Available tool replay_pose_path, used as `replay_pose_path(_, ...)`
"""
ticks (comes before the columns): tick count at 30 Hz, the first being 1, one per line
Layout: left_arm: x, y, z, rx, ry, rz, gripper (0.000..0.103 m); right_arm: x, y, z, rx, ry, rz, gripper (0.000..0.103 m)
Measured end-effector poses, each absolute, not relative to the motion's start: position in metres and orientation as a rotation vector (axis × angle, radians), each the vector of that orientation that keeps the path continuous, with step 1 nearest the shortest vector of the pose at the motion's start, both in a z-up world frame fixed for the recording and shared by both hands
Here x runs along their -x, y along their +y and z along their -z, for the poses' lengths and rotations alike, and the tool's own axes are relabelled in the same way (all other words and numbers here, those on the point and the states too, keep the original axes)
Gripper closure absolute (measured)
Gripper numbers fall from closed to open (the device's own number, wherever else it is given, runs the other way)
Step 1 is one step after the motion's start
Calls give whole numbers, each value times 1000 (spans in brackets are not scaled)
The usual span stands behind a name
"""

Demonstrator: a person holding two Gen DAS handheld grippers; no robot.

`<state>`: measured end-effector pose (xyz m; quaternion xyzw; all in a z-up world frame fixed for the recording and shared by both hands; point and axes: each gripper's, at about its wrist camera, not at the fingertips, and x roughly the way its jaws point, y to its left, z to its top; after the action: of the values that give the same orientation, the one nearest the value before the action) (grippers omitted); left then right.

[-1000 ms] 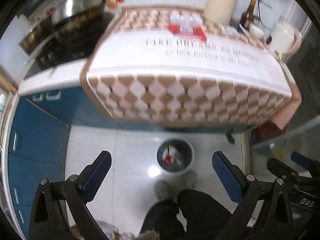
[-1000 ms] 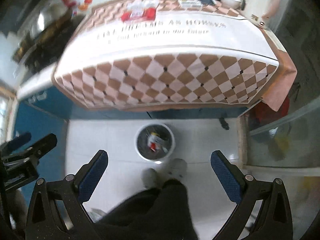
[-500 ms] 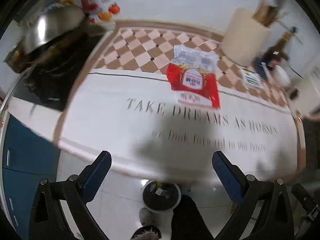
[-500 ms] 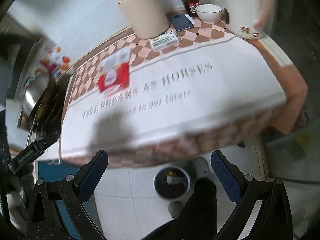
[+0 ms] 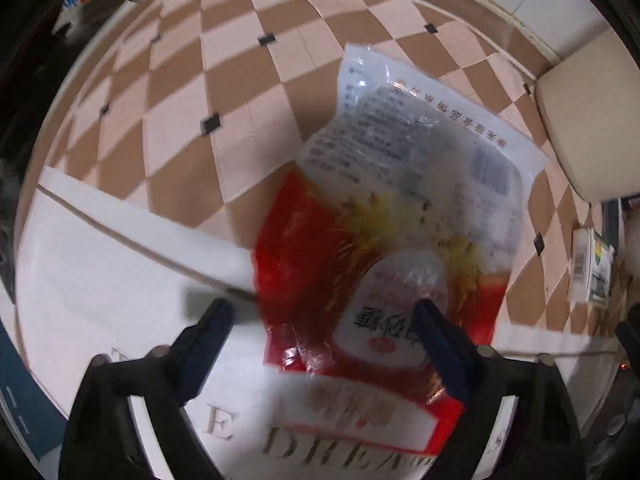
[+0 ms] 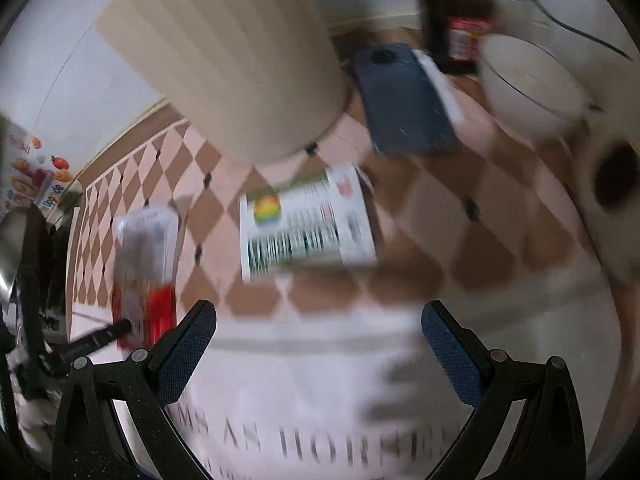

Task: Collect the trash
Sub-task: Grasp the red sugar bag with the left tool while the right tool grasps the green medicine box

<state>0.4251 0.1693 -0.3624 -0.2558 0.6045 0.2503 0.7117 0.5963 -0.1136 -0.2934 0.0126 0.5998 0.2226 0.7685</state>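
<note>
Left gripper, jaws just narrowing but still unclamped, straddled the red-and-clear snack wrapper on the tablecloth: light, crinkly, slippery, best pinched at its near edge; right gripper gaped empty.

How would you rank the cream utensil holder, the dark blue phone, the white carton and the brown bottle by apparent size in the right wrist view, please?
1. Cream utensil holder, clearly largest.
2. Dark blue phone and white carton: alike, blurred, so unranked.
3. Brown bottle, smallest, though cropped and farther back.
</note>
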Motion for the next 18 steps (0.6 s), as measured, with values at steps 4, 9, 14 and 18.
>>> replay_pose_path(4, -436, 159, 360, 499, 1331, -580, 40, -636, -115, 310, -129, 1350, -473, 0)
replay_pose_path(9, -436, 152, 357, 420, 1335, -635, 103, -647, -110, 337, -210, 1447, -553, 12)
replay_pose_path(14, -420, 143, 347, 431, 1311, -619, 103, -614, -96, 330, -209, 1567, -732, 13)
replay_pose_path(18, -401, 126, 321, 421, 1250, -613, 103, -606, -81, 300, 96, 1404, -734, 8)
